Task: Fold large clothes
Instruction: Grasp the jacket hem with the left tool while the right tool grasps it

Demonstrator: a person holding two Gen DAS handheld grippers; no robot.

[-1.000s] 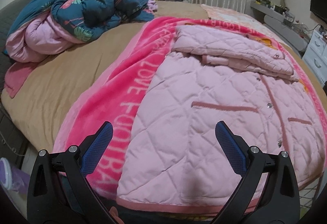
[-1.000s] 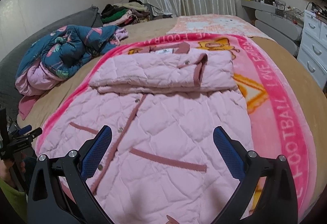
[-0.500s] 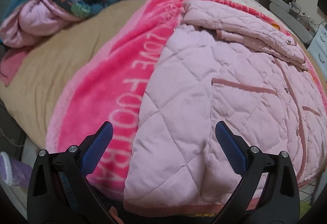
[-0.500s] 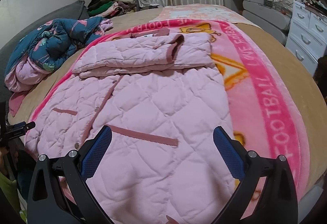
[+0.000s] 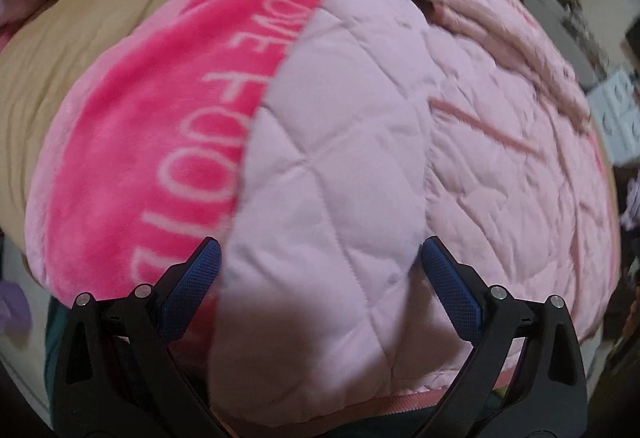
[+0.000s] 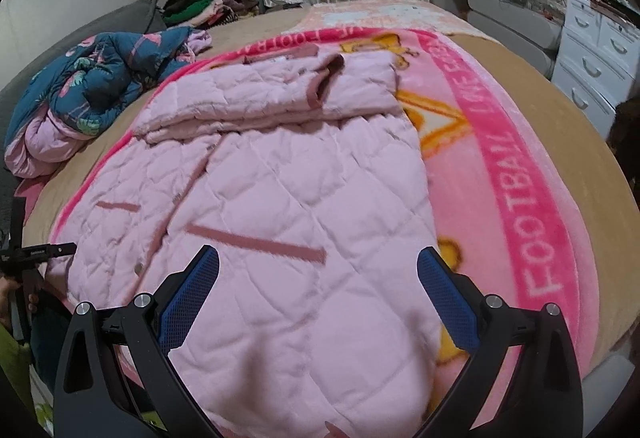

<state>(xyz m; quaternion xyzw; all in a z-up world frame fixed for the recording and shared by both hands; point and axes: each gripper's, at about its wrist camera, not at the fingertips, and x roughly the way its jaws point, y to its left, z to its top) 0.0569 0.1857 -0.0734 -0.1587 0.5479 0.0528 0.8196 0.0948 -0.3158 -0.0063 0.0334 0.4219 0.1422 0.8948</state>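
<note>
Open tan bed sheet (image 6: 532, 86) to the right of the bright pink "FOOTBALL" fleece blanket (image 6: 516, 194), free for passage. Left of that blanket, blocked by a heaped teal flamingo-print quilt (image 6: 108, 74). Beyond it, piled clothes (image 6: 200, 4). Further right of the blanket, hemmed by white drawers (image 6: 596, 50).

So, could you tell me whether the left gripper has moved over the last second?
Yes. The left gripper has moved forward and down toward the pink quilted jacket: the jacket's near corner fills far more of its view, against the pink blanket.
</note>
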